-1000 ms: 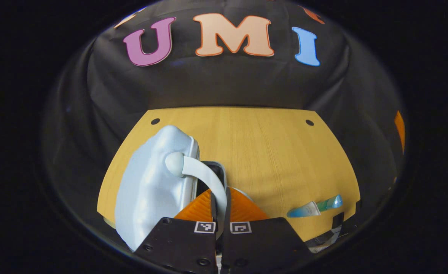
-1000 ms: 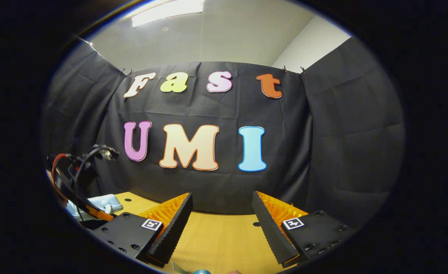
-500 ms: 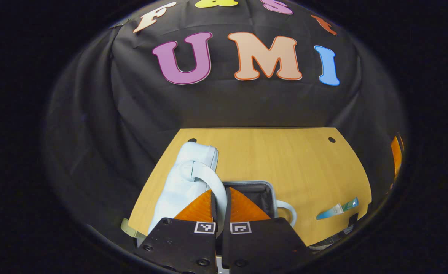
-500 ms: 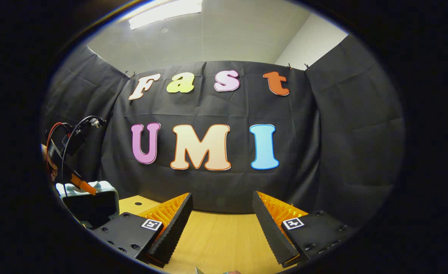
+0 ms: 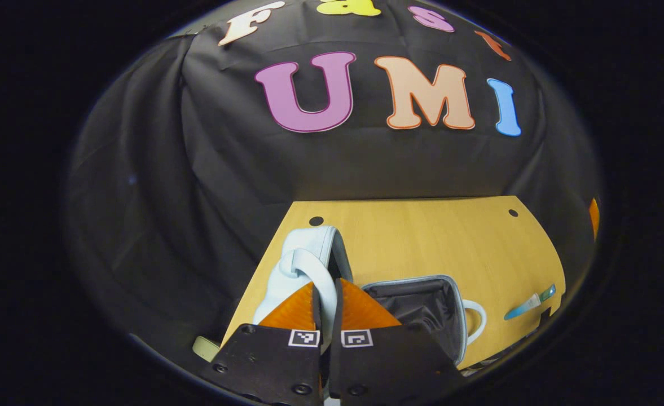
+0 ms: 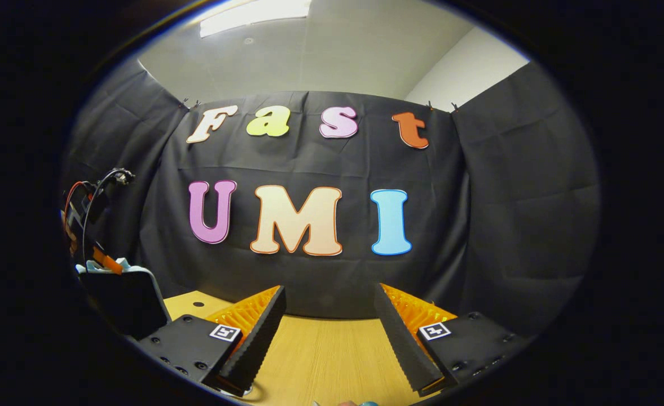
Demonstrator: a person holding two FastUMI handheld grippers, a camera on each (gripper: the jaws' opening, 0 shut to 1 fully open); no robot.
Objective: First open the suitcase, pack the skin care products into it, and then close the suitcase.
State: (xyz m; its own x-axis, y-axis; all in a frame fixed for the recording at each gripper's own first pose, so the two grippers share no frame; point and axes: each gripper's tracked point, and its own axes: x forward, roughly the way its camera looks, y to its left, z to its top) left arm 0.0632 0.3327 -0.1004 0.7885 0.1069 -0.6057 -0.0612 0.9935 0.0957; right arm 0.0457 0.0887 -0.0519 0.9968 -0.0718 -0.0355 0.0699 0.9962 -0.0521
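The left claw (image 5: 327,293) is pinched tight on the pale handle (image 5: 315,270) of the suitcase lid (image 5: 303,256), both fingers pressing it, and the lid stands raised, nearly upright. Just right of the lid lies the suitcase base (image 5: 422,310), open, its dark lining showing and a second pale handle (image 5: 478,318) looping off its right side. The suitcase sits at the near left part of the wooden surface (image 5: 422,242).

The case looks like a light, stiff shell with a smooth skin; the looped handle is the sure place to hold, since the shell itself would likely slip. The lid seems free to swing on its hinge, so it may drop shut if let go short of its balance point.

Well right of the suitcase, by the surface's right edge, lies a slim blue-green tube (image 5: 529,303): small, light, probably soft, best pinched across its body.

The right claw (image 6: 329,332) hangs wide and empty over bare surface. Between suitcase and tube there is open room; the lid's left side stands close to the surface's left edge.
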